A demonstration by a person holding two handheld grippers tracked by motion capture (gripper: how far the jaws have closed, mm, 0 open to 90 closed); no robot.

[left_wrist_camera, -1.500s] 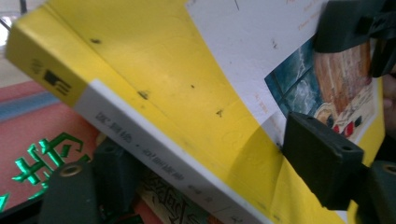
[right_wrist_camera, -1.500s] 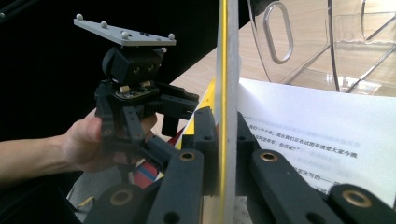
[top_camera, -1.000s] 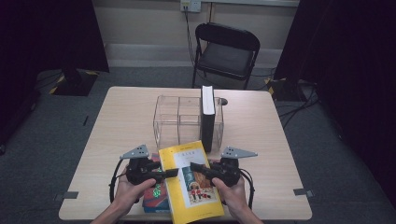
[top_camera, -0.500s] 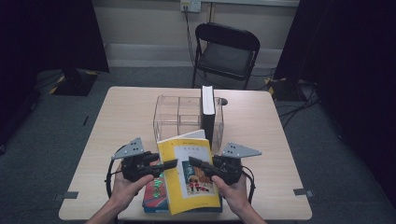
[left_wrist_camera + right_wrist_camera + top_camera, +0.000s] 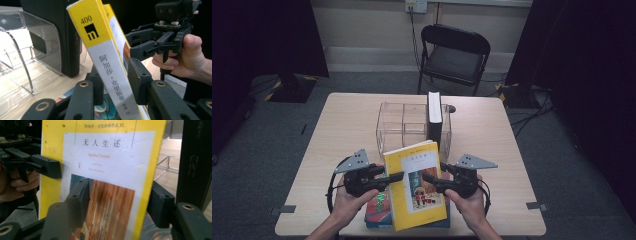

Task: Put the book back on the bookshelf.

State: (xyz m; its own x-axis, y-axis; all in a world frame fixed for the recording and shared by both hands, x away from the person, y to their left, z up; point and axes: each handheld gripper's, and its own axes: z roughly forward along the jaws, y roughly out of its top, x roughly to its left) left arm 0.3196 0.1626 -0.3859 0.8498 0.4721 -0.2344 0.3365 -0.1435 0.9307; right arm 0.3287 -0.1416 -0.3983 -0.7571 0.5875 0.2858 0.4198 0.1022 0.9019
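Note:
A yellow paperback [image 5: 414, 187] with a white and orange cover picture hangs tilted over a low stack of books [image 5: 379, 212] at the table's near edge. My left gripper [image 5: 396, 178] is shut on its spine [image 5: 110, 65]; the jaws have just been closing, and in the left gripper view [image 5: 117, 85] both pads press the spine. My right gripper [image 5: 428, 178] is at the book's opposite edge. Its jaws have just been opening, and in the right gripper view [image 5: 120, 198] they stand apart from the cover [image 5: 107, 170] with the book's edge between them.
A clear acrylic organizer [image 5: 404, 125] stands mid-table behind the book, with a black book [image 5: 434, 115] upright in its right compartment. A black folding chair [image 5: 454, 57] is beyond the far edge. Bare wooden tabletop [image 5: 337, 130] lies to the left and right.
The left gripper has risen slightly with the yellow book, whose top edge now sits higher. The right gripper's jaws have spread apart off the cover. Both hands stay in place.

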